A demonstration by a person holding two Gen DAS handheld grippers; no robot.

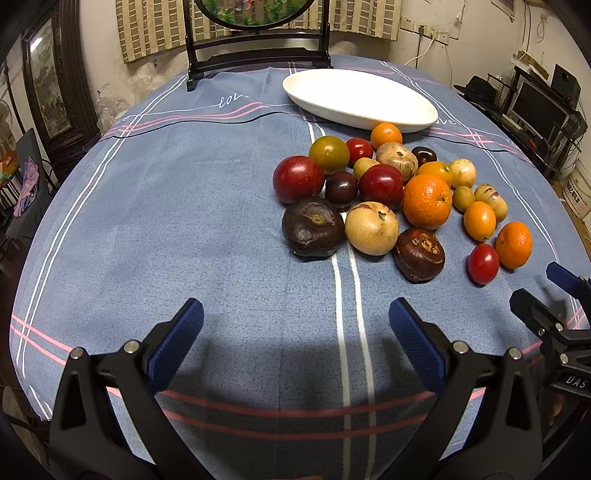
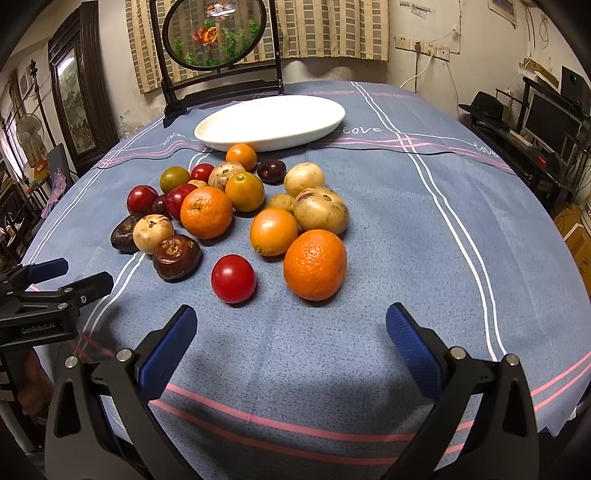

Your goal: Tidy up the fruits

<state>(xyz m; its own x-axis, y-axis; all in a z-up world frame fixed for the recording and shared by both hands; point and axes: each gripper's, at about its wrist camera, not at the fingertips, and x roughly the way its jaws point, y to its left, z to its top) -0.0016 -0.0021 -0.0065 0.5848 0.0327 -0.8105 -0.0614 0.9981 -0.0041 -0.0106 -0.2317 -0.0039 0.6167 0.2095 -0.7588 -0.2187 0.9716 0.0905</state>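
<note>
Several fruits lie in a loose pile on the blue tablecloth (image 1: pixel 184 221): oranges (image 1: pixel 427 201) (image 2: pixel 315 264), red plums (image 1: pixel 298 179), dark brown wrinkled fruits (image 1: pixel 313 226) (image 2: pixel 176 257), tan round fruits (image 1: pixel 371 228) (image 2: pixel 320 209) and a red tomato (image 2: pixel 233 278) (image 1: pixel 483 263). An empty white oval plate (image 1: pixel 360 99) (image 2: pixel 271 122) stands behind the pile. My left gripper (image 1: pixel 295 332) is open and empty, short of the pile. My right gripper (image 2: pixel 290 332) is open and empty, just in front of the tomato and the nearest orange.
A dark wooden stand with a round painted screen (image 2: pixel 214 35) stands at the table's far edge behind the plate. The right gripper shows at the left wrist view's right edge (image 1: pixel 554 314); the left gripper shows at the right wrist view's left edge (image 2: pixel 51 291). Furniture surrounds the table.
</note>
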